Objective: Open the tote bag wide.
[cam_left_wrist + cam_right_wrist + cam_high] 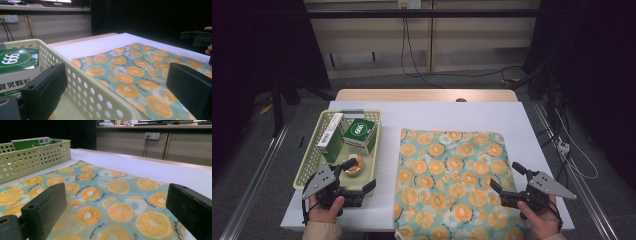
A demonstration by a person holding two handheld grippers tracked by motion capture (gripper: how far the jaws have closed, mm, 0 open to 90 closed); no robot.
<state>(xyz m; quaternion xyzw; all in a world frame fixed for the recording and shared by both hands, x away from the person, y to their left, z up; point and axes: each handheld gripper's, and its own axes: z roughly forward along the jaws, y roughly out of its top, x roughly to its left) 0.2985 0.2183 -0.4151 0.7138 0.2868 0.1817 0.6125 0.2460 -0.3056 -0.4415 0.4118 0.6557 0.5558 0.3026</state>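
Observation:
A cloth point(452, 180) printed with orange slices on teal lies flat on the white table top point(452, 112). Left of it stands a pale yellow perforated basket point(312, 155) holding a green 999 box point(360, 131), a taller white and green box point(331, 137) and a small round roll point(354, 166). My left gripper point(360, 174) is open over the basket's near right corner, with one jaw above the roll and nothing held. My right gripper point(505, 176) is open over the cloth's near right part. In the left gripper view the basket wall point(100, 97) runs between the jaws, with the green box point(18, 58) behind it.
The table's wooden back edge point(427, 95) shows beyond the white cover. Cables point(412, 55) hang by the wall panels behind, and metal rails point(257, 175) run along both sides. White table surface lies bare behind the cloth and basket.

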